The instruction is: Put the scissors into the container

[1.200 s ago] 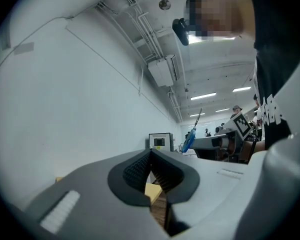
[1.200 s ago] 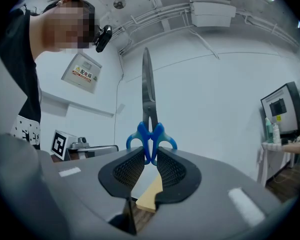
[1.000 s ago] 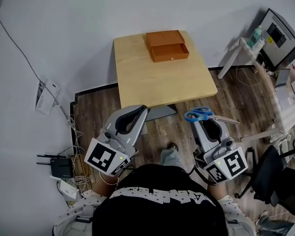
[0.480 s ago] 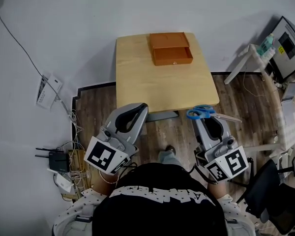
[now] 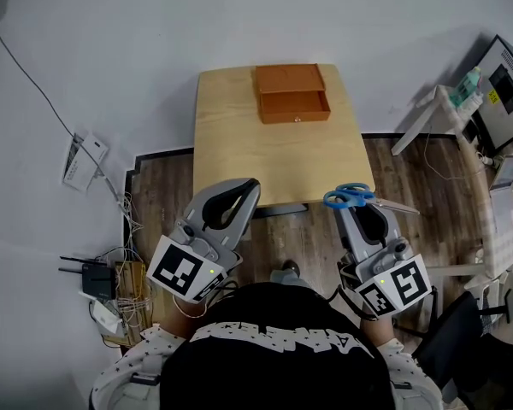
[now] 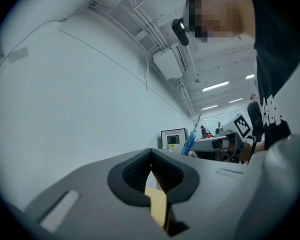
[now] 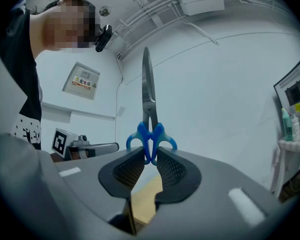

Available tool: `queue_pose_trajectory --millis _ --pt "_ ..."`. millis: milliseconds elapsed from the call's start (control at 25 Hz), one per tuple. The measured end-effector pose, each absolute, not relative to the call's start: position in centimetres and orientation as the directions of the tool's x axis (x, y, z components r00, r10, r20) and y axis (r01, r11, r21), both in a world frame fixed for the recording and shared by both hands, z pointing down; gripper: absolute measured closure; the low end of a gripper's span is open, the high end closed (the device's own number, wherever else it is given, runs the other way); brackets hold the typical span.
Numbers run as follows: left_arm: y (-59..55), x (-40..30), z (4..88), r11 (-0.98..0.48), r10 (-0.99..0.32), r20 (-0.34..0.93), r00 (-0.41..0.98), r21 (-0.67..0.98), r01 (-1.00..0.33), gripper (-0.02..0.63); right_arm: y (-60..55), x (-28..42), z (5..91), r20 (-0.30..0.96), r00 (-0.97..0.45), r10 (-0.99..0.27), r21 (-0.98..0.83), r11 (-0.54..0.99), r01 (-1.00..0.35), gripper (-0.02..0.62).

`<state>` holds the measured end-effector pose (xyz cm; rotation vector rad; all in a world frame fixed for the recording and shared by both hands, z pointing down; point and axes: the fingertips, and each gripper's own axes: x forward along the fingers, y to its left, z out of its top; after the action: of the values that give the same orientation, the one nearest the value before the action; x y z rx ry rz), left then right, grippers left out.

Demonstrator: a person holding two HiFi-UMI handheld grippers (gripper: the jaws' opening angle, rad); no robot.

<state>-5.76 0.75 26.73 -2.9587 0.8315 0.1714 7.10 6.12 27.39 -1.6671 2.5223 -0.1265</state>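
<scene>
My right gripper (image 5: 356, 206) (image 7: 151, 154) is shut on the blue handles of the scissors (image 5: 356, 197) (image 7: 149, 119); the steel blades stick out to the right in the head view and point up in the right gripper view. The gripper hangs over the wooden floor, just off the near right corner of the table (image 5: 274, 152). The container, an orange box (image 5: 292, 93) with its drawer pulled out, stands at the table's far edge. My left gripper (image 5: 248, 188) (image 6: 150, 156) is shut and empty, near the table's front edge.
A white wall lies behind the table. Cables, a router (image 5: 97, 277) and a power strip clutter the floor at left. A white desk frame (image 5: 427, 109) and a monitor (image 5: 506, 79) stand at right, with a black office chair (image 5: 470, 348) lower right.
The view has shifted slightly; the table sits a little farther left and lower in the frame. Both grippers hold their poses, the scissors still in the right one.
</scene>
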Motion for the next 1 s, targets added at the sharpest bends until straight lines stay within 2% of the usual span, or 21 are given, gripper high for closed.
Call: queue_pose_trajectory --millis 280,1000 --pt "-1.0 0.6 26.3 -0.843 -0.531 -0.096 0.842 -0.042 -0.536 0.606 4.0 13.5 27.2 -0.063 -0.405 -0.912 -0.160 0.410 -0.898 0.502" --pt "-2.0 5.4 26.4 -0.804 -0.585 -0.076 0.807 -0.076 -0.590 0.606 2.2 18.6 28.0 -0.073 -0.467 -0.881 -0.177 0.473 -0.863 0.502"
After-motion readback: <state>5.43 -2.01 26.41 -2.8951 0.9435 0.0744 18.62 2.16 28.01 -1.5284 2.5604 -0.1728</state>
